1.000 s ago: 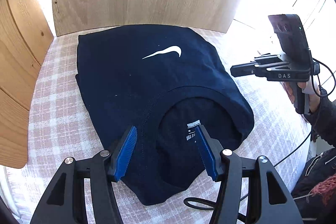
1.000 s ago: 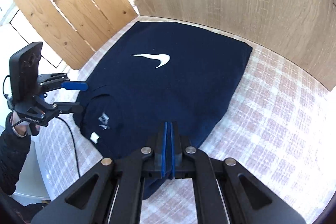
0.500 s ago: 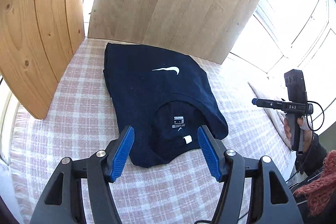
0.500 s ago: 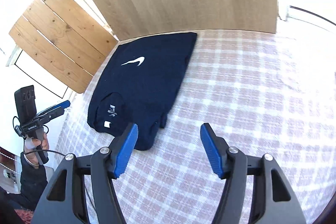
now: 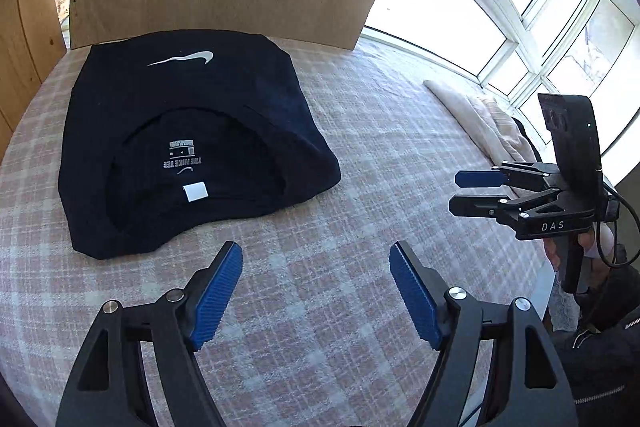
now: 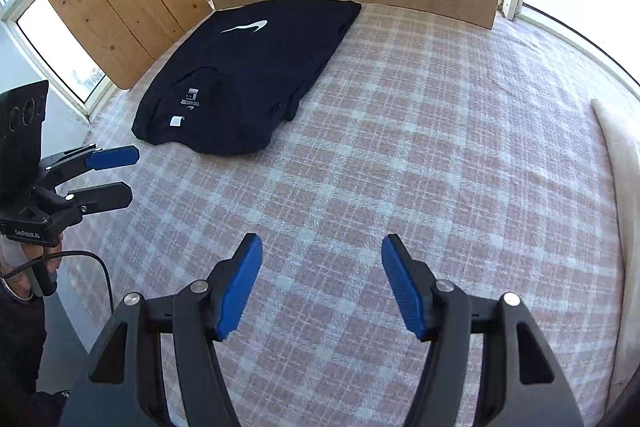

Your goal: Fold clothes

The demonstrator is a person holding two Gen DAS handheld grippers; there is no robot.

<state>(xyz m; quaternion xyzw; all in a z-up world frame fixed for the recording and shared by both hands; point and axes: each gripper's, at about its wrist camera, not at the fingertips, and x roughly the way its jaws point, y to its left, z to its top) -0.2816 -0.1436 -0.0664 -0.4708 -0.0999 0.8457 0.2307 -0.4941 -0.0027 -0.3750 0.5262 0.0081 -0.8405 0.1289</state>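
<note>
The folded navy T-shirt (image 5: 188,139) lies at the far left of the checked bedspread (image 5: 360,155), against the wooden boards (image 6: 112,3). The left gripper (image 5: 316,291) hangs over bare cloth, jaws opening, nothing between them. Only its view shows the window (image 5: 520,27). The right gripper (image 6: 322,283) is released, empty; its view alone shows the pale pillow (image 6: 624,163) at right.

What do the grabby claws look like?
Both claws, left claw and right claw, are black frames with ribbed blue pads and silver bolts. The right one's side reads "DAS". Black cables trail off, and the person wears dark sleeves.
</note>
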